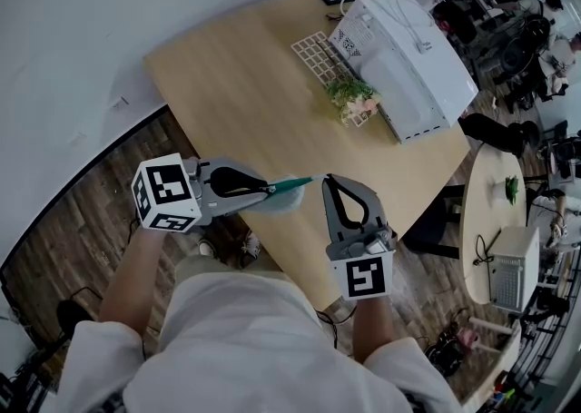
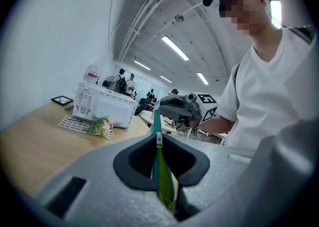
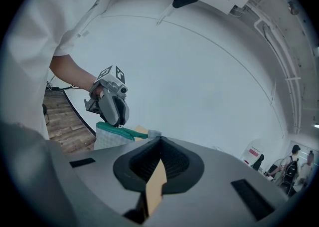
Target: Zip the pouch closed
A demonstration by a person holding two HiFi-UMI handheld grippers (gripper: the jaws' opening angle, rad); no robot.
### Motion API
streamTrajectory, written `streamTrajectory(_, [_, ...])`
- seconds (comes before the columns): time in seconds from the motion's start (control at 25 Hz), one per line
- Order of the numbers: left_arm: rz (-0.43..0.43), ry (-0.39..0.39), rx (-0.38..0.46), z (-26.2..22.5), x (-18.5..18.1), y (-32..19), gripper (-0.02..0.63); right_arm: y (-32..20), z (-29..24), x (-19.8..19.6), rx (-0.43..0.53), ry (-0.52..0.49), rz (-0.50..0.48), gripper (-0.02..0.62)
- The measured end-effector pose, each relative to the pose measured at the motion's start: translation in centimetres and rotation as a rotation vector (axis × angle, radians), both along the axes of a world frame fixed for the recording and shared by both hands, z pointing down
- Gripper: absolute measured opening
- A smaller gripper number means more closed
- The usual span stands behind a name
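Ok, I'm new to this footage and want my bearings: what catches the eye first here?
A teal-zipped pouch stretched between the two claws, above the near edge of the wooden table: left claw shut on one end, right claw on the other. Farther back on the table stands a white microwave, flowers beside it.
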State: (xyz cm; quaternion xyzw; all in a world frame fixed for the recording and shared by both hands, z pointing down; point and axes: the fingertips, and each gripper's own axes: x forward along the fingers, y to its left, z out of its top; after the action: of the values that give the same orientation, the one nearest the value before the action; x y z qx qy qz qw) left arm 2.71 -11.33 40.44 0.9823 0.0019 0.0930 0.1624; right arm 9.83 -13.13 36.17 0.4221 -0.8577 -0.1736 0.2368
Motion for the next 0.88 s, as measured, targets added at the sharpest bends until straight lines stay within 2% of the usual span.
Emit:
streamTrajectory(0.2, [-0.020,0.016,-0.007,-0.2,-0.7,-0.4,0.038,-0.2,0.0,1.4,-0.036,-0.048,0.050,0.002])
streamTrajectory(0.32, [-0.028,0.021,-0.006,-0.3,-1.0,-0.4,0.038,-0.1,0.0,1.4,-0.029,-0.043,0.048,0.002])
streamTrajectory(0.68, [-0.093,-0.011,0.007,0.1,-3.8,-1.2,0.038,-0.9,-1.3,4.2,-0.014,-0.093,0.133,0.000])
streamTrajectory(0.88, [-0.114,-0.017,-0.003,0.6,-4.4,-1.6,0.038,-1.1,-1.8,4.4,0.005,-0.095,0.124,0.002])
